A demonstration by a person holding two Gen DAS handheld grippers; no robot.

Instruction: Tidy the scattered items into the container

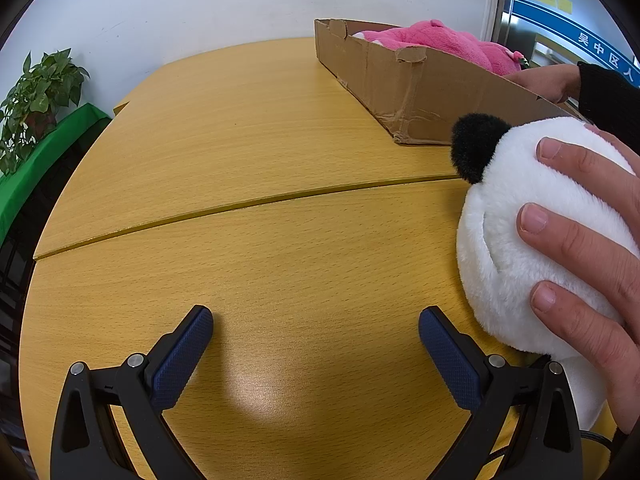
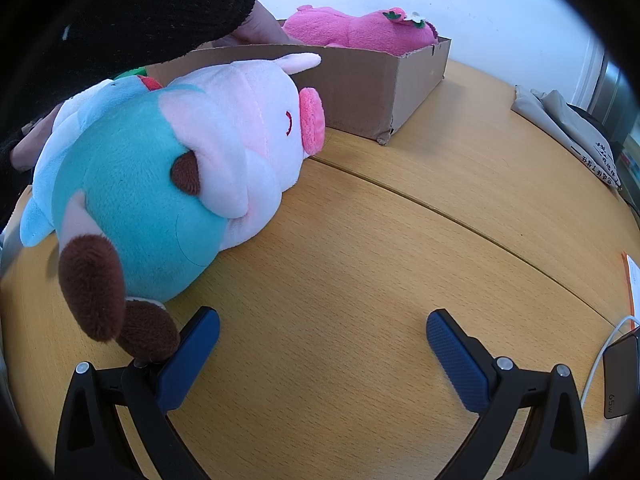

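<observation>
Hovering low over the tabletop (image 1: 280, 128), both grippers sit wide apart and hold nothing. Left gripper (image 1: 316, 322) faces bare wood; a white plush with a black ear (image 1: 520, 220) lies to its right, just beside the right finger, with a bare hand (image 1: 592, 264) pressed on it. Right gripper (image 2: 323, 326) also faces bare wood; the pig plush (image 2: 168, 168), teal body and pink head, lies to its left, brown feet touching or nearly touching the left finger, long axis running from the feet near the gripper up toward the snout by the cardboard box (image 2: 360, 88). Box sits ahead on the tabletop, pink plush (image 2: 360, 30) already inside; a sleeved arm (image 2: 120, 12) reaches over its rim. Judgement: two toys not yet boxed. Right gripper is nearer the pig and would need to swing left to straddle the body across its short width. White plush is nearer the left gripper, but the hand covers it. Cable and charger (image 2: 618, 376) at far right, well apart.
</observation>
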